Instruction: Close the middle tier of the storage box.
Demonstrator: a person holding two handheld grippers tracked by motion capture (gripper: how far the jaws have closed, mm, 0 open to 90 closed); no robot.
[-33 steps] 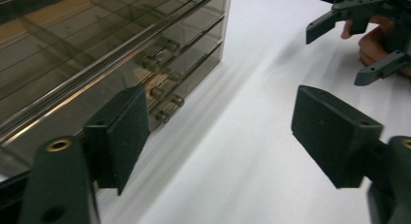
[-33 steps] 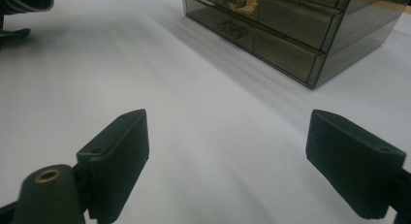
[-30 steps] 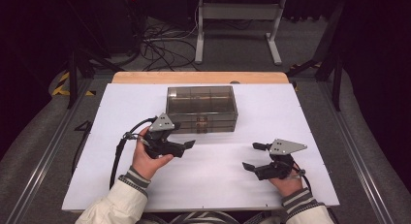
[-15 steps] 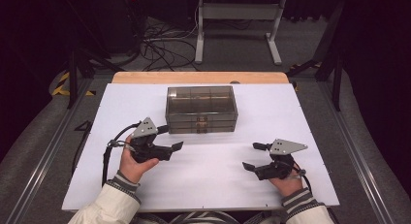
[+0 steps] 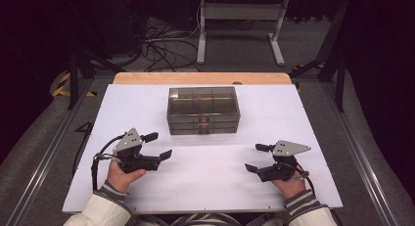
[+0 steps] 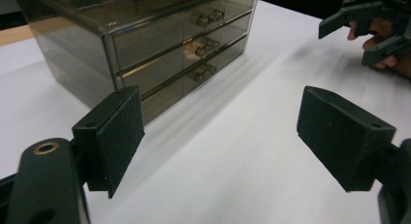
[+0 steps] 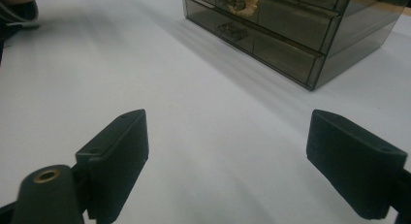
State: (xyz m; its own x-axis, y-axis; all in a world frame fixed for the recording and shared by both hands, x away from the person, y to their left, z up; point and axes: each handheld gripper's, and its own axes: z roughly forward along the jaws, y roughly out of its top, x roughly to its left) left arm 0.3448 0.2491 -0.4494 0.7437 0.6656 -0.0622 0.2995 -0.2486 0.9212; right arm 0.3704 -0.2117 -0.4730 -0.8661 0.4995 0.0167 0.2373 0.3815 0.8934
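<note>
White sheet point(image 5: 205, 182) covers the table; near edge shows both hands entering from the bottom in cream sleeves with striped cuffs. Left tongs point(image 5: 161, 146) held in the left hand point(image 5: 120, 174), low over the sheet at its left side, jaws spread wide apart, nothing between them; they point right and slightly toward the drawer box. In the left gripper view the left tongs point(image 6: 220, 136) show both black pads well separated, with bare white sheet in the gap. Right tongs point(image 5: 255, 158) held in the right hand point(image 5: 289, 184) on the right side of the sheet, jaws likewise wide apart and empty, pointing left. Right gripper view: right tongs point(image 7: 228, 161) over bare sheet, pads well apart. The two tongs are well apart from each other, with clear sheet between. Farther back, mid-table, stands the smoked transparent drawer box point(image 5: 203, 110), upright, front facing the person; three drawers stacked, each with a small clear handle, all shut. Something pale shows behind the middle drawer front point(image 6: 194, 49); cannot tell what it is. Box touches neither tongs. Bare wooden strip point(image 5: 200, 78) of the table beyond the sheet; behind it, floor with cables point(image 5: 161, 42) and a grey metal stand point(image 5: 240, 20).
</note>
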